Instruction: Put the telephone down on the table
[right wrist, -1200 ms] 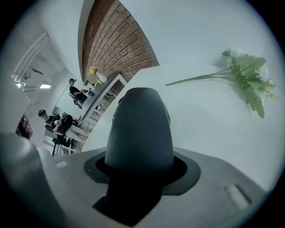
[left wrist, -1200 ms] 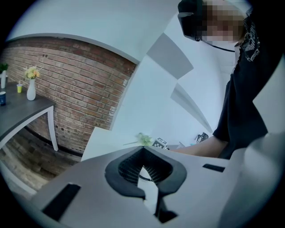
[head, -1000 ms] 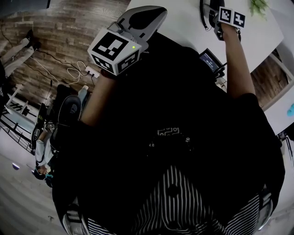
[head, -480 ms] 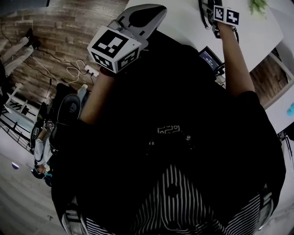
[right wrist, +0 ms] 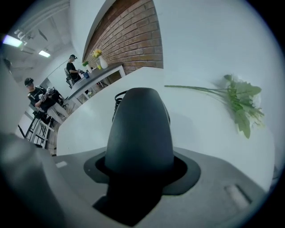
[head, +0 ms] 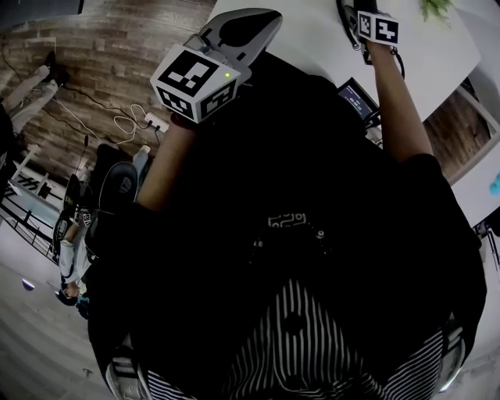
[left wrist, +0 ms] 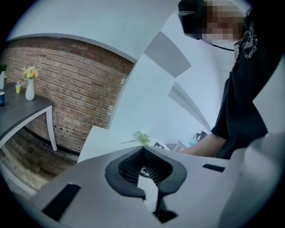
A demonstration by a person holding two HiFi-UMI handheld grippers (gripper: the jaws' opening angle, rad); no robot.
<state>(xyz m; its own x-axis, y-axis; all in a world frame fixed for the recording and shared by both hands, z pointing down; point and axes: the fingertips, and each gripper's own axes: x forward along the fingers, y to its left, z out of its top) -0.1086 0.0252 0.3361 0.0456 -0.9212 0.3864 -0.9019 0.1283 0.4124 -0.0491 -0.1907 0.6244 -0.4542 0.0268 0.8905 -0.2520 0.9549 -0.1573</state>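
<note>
The telephone is a black handset that points out over the white table, and its coiled cord lies on the table beyond it. My right gripper is shut on the handset. In the head view that gripper is far over the table, and only a dark sliver of the handset shows beside its marker cube. My left gripper hovers at the table's near left edge. Its jaws are shut with nothing between them.
A green plant sprig lies on the table to the right of the handset. A small device with a lit screen sits by the table's edge. Cables lie on the wood floor at the left. Other people stand far off.
My right gripper has carried the handset a little further over the table, up and to the left in the head view. The left gripper has barely moved.
</note>
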